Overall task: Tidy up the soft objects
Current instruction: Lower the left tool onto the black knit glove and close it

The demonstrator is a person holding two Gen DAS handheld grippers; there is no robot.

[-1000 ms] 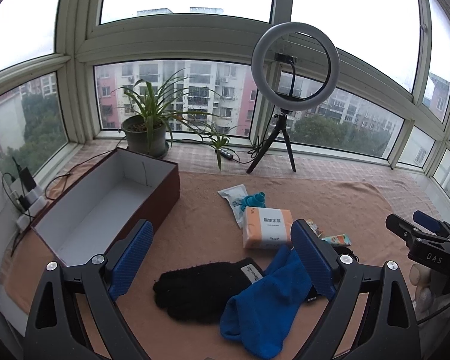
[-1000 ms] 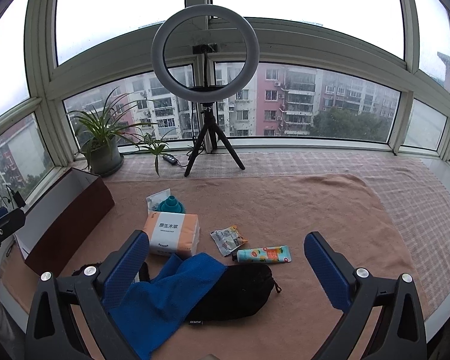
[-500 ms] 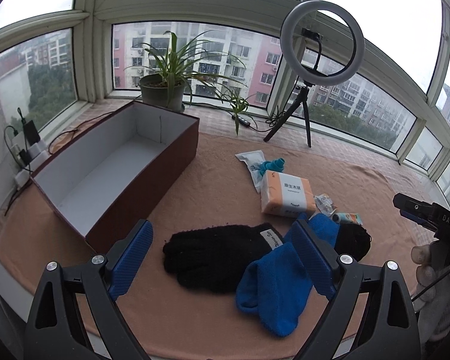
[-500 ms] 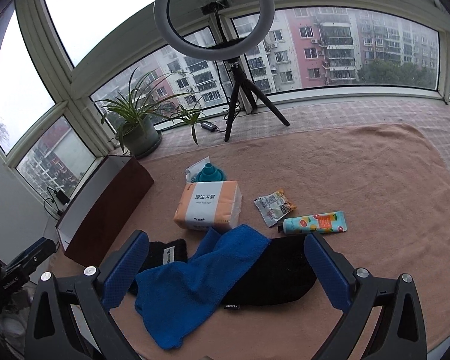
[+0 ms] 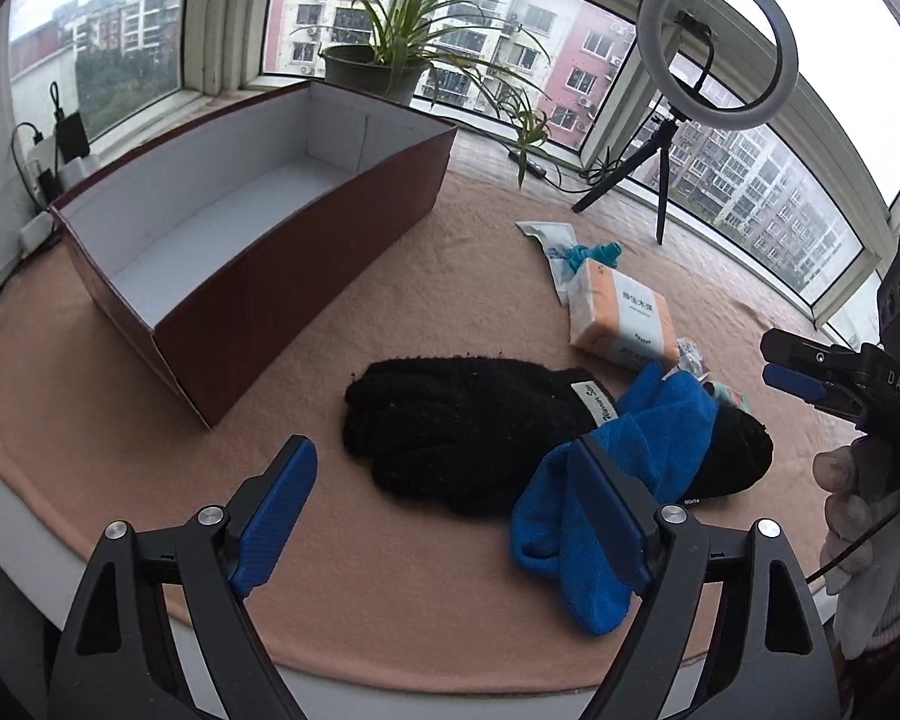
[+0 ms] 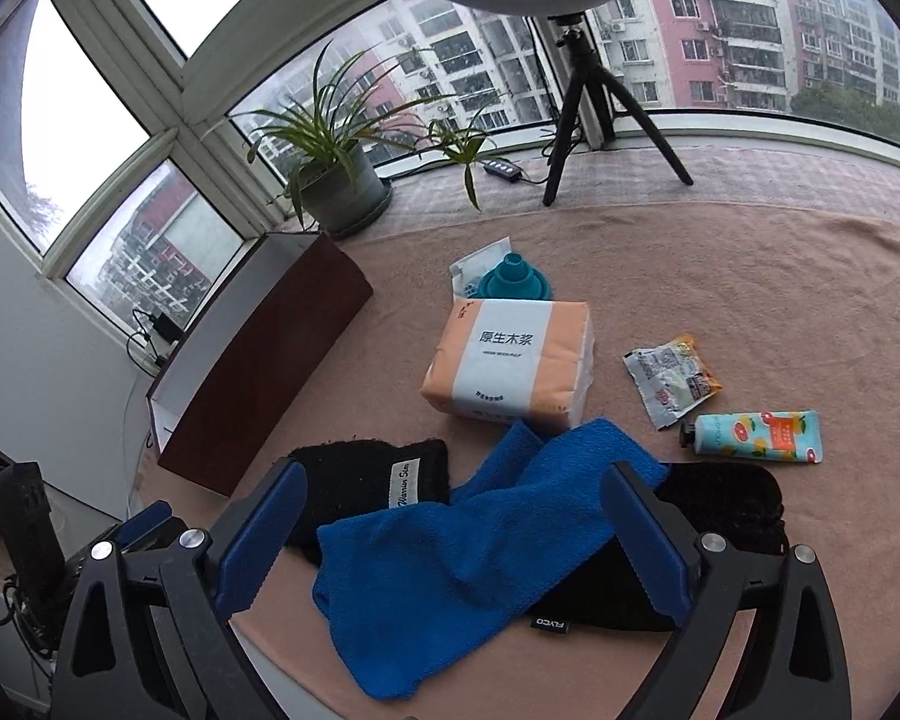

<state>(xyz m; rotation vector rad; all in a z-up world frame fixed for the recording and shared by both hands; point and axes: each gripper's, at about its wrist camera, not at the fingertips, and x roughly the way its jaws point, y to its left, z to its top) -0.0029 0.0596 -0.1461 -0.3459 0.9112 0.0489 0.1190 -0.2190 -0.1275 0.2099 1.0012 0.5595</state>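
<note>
A black knitted glove [image 5: 462, 426] [image 6: 360, 480] lies on the tan blanket with a blue cloth [image 5: 624, 468] [image 6: 450, 552] draped over its end and over a black pouch [image 5: 741, 450] [image 6: 720, 504]. My left gripper [image 5: 444, 516] hovers just short of the glove, its jaws wide and closing, nothing pressed between them. My right gripper [image 6: 450, 540] hangs over the blue cloth, also wide and closing, and its pads do not press the cloth. It also shows at the right edge of the left wrist view as the right gripper [image 5: 780, 367], held by a gloved hand [image 5: 858, 510].
An open dark red box [image 5: 306, 276] [image 6: 258, 360] with a white inside stands to the left. Behind the pile lie a tissue pack [image 6: 510, 360], a teal funnel [image 6: 513, 279], a snack packet [image 6: 669, 381] and a hand cream tube [image 6: 756, 435]. A potted plant [image 6: 342, 192] and a ring-light tripod [image 6: 594, 96] stand by the windows.
Both grippers have come down and tipped toward the pile, so the glove and blue cloth look larger. Both sets of jaws have narrowed slightly. Nothing on the blanket has moved.
</note>
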